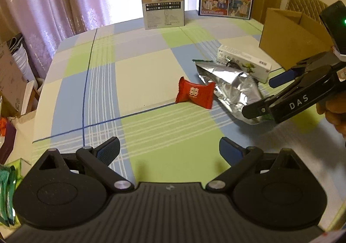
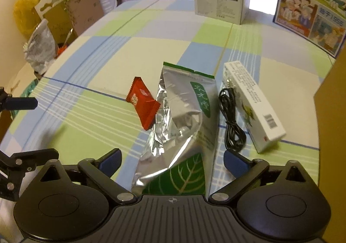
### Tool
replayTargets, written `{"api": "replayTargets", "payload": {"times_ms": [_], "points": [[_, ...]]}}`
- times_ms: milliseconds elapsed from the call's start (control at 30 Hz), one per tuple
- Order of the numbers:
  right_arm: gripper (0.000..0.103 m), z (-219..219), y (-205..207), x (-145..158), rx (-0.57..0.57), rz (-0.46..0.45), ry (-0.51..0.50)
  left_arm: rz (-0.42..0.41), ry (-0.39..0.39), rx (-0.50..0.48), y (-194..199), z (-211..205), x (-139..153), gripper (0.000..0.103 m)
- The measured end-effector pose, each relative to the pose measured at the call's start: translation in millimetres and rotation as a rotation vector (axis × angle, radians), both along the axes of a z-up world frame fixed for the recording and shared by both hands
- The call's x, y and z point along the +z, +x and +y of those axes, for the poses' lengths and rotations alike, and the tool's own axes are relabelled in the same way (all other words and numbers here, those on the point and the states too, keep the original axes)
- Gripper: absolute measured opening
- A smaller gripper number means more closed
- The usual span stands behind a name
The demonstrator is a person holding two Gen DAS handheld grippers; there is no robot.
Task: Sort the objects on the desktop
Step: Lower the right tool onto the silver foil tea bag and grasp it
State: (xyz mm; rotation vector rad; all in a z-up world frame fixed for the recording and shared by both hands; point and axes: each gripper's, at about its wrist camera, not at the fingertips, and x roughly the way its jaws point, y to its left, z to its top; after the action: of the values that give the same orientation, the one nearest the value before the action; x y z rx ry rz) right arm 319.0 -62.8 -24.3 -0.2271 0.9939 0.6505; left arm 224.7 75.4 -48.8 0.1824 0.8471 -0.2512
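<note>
Right gripper comes in low over the foil pouch, fingers spread wide to either side of its near end, nothing pinched yet. Looks lined up for a grab. Left gripper hovers wide apart and empty, facing the red candy beside the pouch on the checked tablecloth.

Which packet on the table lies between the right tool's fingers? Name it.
The silver foil bag with the green leaf print; the red candy packet lies off to its left.
</note>
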Motion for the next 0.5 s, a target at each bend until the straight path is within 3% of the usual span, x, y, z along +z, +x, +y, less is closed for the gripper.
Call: {"api": "replayTargets", "payload": {"times_ms": [500], "points": [[0.073, 19.4, 13.9, -17.4, -0.005, -0.028, -0.076, 0.012, -0.015, -0.023, 15.1, 0.1, -23.1, 0.096]]}}
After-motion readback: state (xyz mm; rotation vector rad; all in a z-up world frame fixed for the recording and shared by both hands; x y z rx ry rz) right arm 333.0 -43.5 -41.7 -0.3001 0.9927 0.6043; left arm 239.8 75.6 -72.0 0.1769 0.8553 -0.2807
